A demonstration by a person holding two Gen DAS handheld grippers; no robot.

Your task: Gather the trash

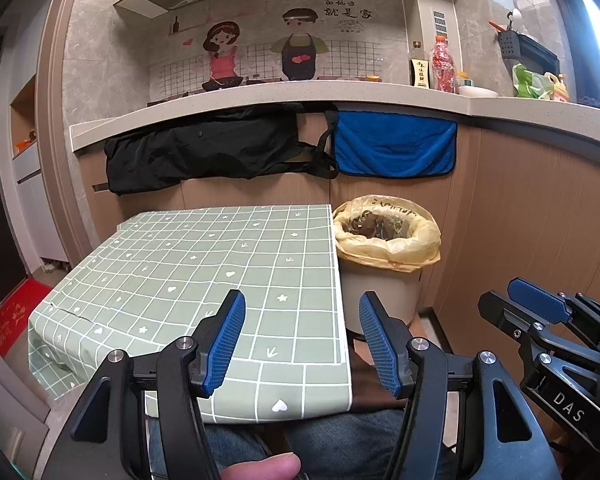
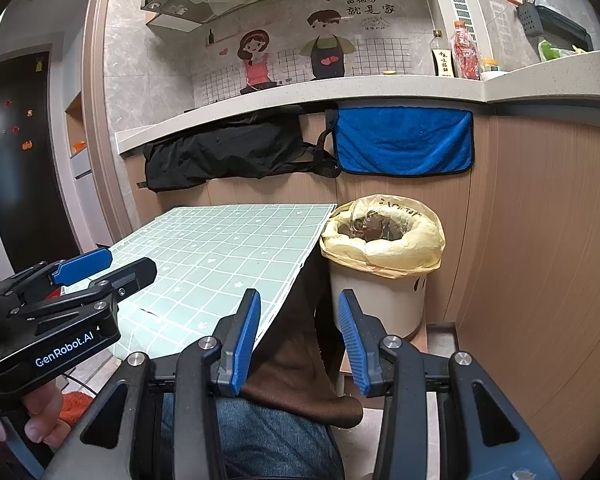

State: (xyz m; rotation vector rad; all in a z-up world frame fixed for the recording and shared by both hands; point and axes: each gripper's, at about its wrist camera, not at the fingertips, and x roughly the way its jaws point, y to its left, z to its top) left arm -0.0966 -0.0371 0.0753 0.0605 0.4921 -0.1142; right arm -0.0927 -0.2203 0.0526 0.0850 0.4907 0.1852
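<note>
1. Lower centre of the left wrist view: left gripper [image 1: 302, 336], jaws wide, holding nothing, over green checked tablecloth [image 1: 204, 264].
2. Lower centre, right wrist view: right gripper [image 2: 298, 336], wide, holding nothing.
3. Centre right: yellow-lined trash bin [image 1: 384, 280], just beside the tablecloth.

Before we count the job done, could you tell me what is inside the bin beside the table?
The bin holds a yellow bag with dark brown crumpled trash on top. Anything beneath that layer is covered and cannot be seen.

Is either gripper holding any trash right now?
No, the left gripper and right gripper both have open fingers with nothing between them.
</note>
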